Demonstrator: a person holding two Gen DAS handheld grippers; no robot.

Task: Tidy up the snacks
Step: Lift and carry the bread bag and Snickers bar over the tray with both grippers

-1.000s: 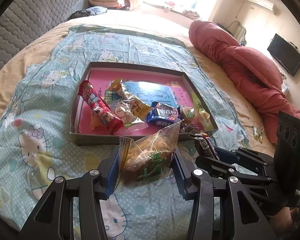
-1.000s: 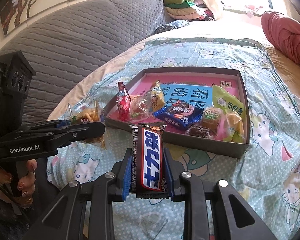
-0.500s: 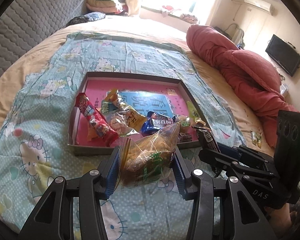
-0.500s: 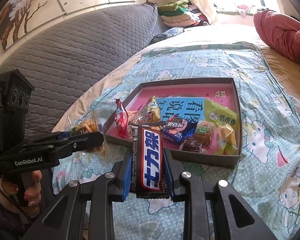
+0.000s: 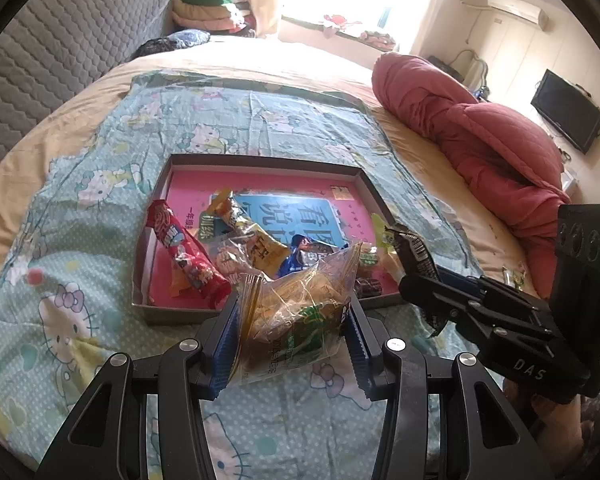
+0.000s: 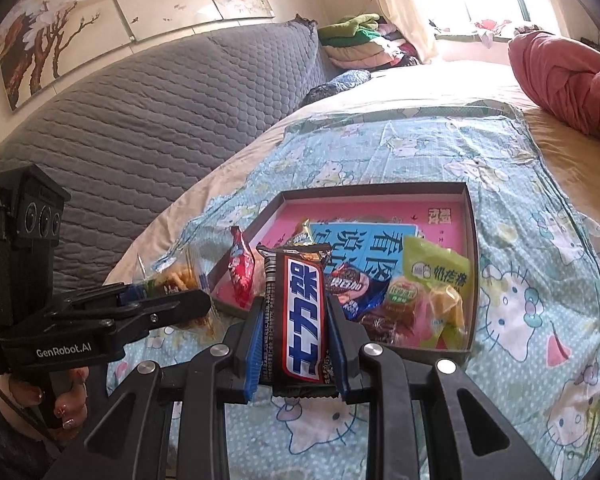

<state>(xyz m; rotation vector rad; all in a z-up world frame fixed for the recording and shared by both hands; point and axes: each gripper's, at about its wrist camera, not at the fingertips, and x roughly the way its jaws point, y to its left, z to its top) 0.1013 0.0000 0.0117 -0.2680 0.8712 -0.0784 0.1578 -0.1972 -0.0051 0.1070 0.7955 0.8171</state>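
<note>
The left gripper is closed on a clear bag of golden snacks, held above the bed's patterned sheet just before the near wall of the box. The right gripper is clamped tight on a chocolate bar, held upright near the box's front corner. A red packet, a blue packet and a green bag are seen lying inside the box.
</note>
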